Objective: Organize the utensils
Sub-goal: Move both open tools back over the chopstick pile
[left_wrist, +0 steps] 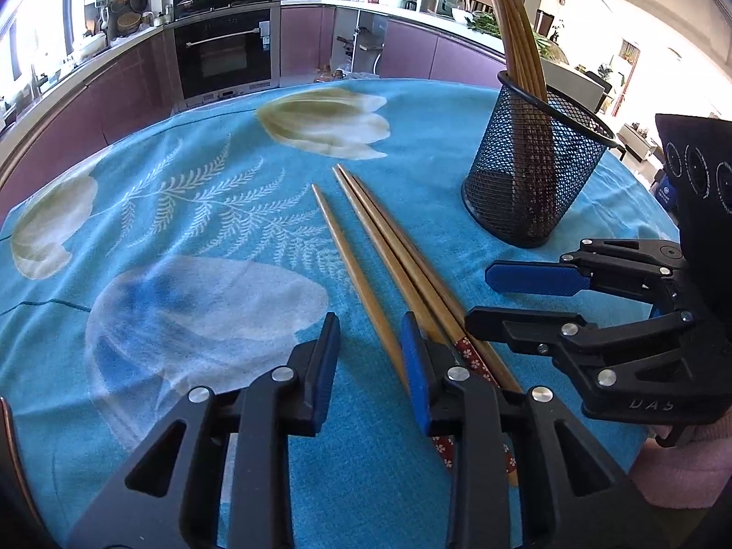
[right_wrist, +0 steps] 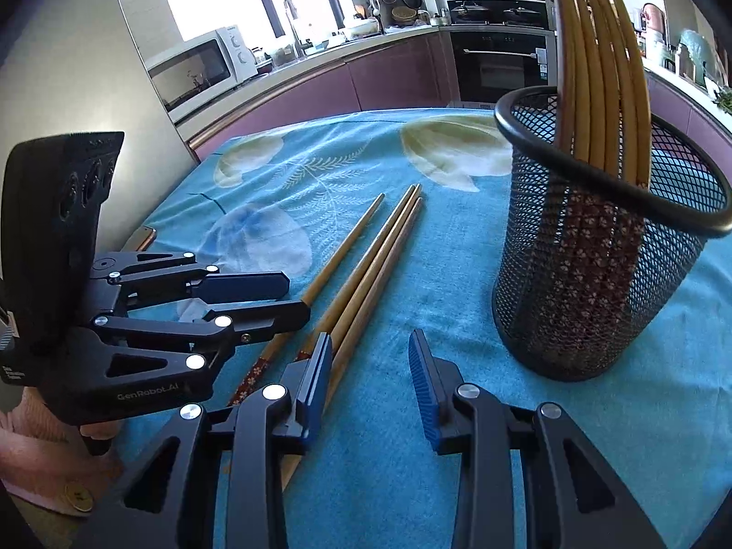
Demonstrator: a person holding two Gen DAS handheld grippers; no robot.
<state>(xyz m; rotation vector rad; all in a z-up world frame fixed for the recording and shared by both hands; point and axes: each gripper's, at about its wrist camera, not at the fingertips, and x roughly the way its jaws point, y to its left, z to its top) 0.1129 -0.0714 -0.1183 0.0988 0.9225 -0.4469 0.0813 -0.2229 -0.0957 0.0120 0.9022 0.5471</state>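
Both grippers, left point(left_wrist: 371, 366) and right point(right_wrist: 370, 377), hang apart, empty, over three loose wooden chopsticks point(left_wrist: 389, 247); a careless swipe could topple the black mesh holder point(left_wrist: 535, 174).

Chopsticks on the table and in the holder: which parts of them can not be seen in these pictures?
- Loose chopsticks: patterned handle ends, both views, covered by the left gripper and right gripper.
- Standing chopsticks: top ends cut off by the upper edge, both views.
- Their lower ends, right wrist view: blurred behind the mesh holder.
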